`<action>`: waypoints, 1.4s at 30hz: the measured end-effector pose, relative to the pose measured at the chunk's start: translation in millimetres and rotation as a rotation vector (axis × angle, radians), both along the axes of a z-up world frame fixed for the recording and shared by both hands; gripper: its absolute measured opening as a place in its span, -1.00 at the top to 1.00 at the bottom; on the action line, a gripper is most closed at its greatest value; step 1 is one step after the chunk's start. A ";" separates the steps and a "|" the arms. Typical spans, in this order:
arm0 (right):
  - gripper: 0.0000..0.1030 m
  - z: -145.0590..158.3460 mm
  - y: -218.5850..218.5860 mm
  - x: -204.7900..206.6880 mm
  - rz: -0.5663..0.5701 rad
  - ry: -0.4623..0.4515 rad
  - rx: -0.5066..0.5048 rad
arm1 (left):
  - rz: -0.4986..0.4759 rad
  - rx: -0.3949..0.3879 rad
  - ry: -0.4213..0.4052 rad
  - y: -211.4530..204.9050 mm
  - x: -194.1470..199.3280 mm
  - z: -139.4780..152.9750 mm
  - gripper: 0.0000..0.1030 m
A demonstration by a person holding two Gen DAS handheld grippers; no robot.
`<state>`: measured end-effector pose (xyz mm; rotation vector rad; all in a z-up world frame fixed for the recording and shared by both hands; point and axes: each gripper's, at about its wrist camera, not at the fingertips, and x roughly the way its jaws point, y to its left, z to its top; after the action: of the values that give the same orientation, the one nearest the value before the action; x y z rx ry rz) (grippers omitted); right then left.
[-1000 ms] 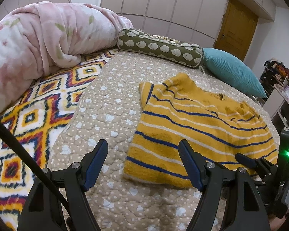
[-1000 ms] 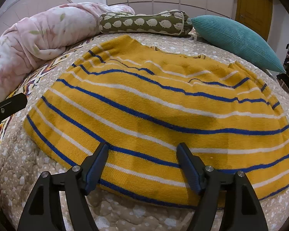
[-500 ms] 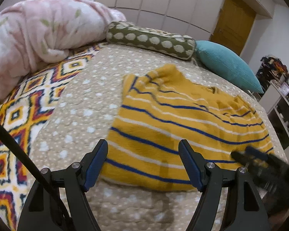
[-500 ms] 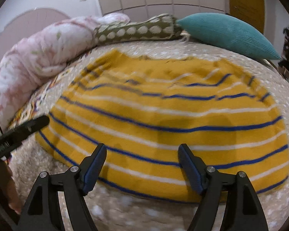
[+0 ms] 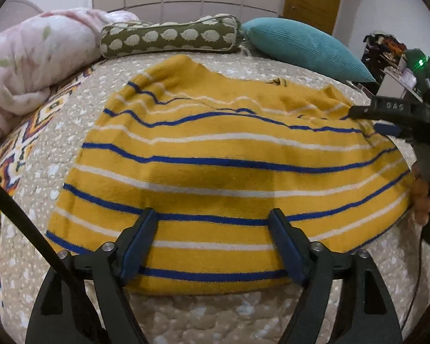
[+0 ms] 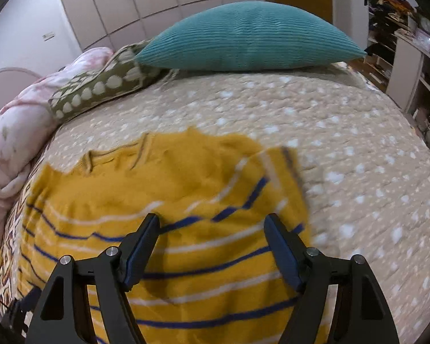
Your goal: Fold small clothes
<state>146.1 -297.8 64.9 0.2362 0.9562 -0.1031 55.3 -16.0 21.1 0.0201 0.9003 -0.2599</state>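
A yellow sweater [image 5: 220, 154] with blue and white stripes lies flat on the beige quilt [image 5: 215, 312], sleeves folded in. My left gripper [image 5: 213, 238] is open, hovering over the sweater's near hem. My right gripper [image 6: 212, 243] is open and empty above the sweater's right shoulder area [image 6: 192, 189], near the folded sleeve cuff [image 6: 286, 172]. The right gripper also shows at the right edge of the left wrist view [image 5: 387, 120], over the sweater's far right side.
A teal pillow [image 6: 249, 37] and an olive bolster [image 5: 169, 38] lie along the head of the bed. A pink floral duvet [image 5: 28, 68] is bunched at the left, beside a patterned blanket [image 5: 3, 177]. Shelves [image 6: 410, 57] stand at the right.
My left gripper has swung right to face the sweater's near hem. My right gripper has moved forward and right, up to the sweater's shoulder. Both stayed open.
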 end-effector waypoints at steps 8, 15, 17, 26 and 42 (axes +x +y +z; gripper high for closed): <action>-0.58 45.0 -73.6 -82.8 -0.094 -0.139 0.219 | -0.017 -0.063 0.002 12.8 -9.7 8.4 -0.59; -0.59 5.8 -104.9 -172.1 -0.179 -0.111 0.463 | 0.019 -0.170 -0.029 46.2 -24.1 35.1 -0.59; -0.59 -5.2 -99.2 -181.3 -0.187 -0.106 0.497 | 0.043 -0.194 -0.044 57.6 -25.3 41.4 -0.59; -0.62 -28.2 -56.0 -149.1 -0.176 -0.118 0.557 | 0.187 -0.240 -0.059 112.3 -14.5 45.4 -0.59; 0.63 59.4 65.0 -73.7 0.070 -0.155 0.128 | 0.409 -0.343 -0.068 202.7 -6.8 44.7 -0.59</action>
<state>72.4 -232.8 124.3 0.3232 0.8168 0.0406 48.5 186.7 65.8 -0.4661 0.7633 -0.0278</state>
